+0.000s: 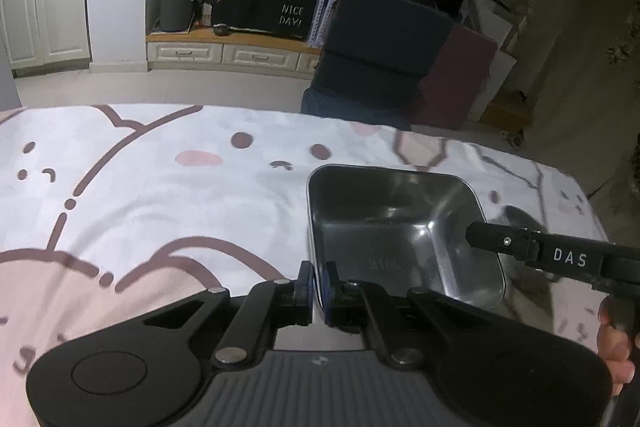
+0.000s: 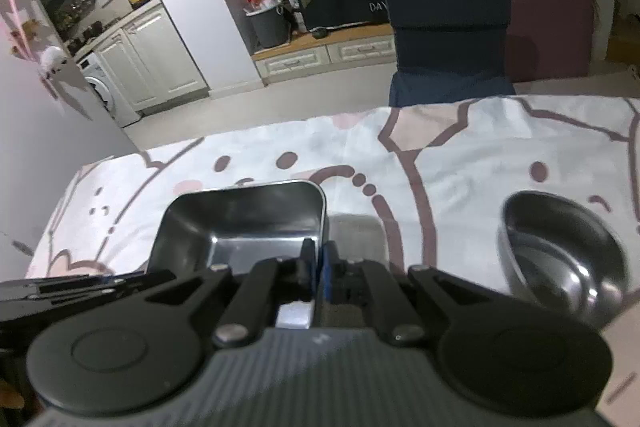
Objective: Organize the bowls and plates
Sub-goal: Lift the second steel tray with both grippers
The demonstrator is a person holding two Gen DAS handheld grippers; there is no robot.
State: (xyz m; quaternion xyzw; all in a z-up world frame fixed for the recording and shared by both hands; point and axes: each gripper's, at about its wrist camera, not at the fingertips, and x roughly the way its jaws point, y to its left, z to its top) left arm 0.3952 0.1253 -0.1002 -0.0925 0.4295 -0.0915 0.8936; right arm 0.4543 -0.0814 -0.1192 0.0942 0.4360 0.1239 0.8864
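The square tray (image 1: 400, 235) sits on the tablecloth (image 1: 160, 187), empty. The left gripper (image 1: 319, 285) clamps the tray's near-left wall, one jaw inside and one outside. The right gripper (image 2: 316, 267) clamps its right wall likewise. A round bowl (image 2: 568, 263) lies to the right, well apart, also empty as far as visible. Judged progress: early; tray and bowl are not yet stacked or grouped. No plates are visible.

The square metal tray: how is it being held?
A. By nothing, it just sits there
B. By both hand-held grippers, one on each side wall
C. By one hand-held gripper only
B: the left hand-held gripper and right hand-held gripper each pinch a tray wall.
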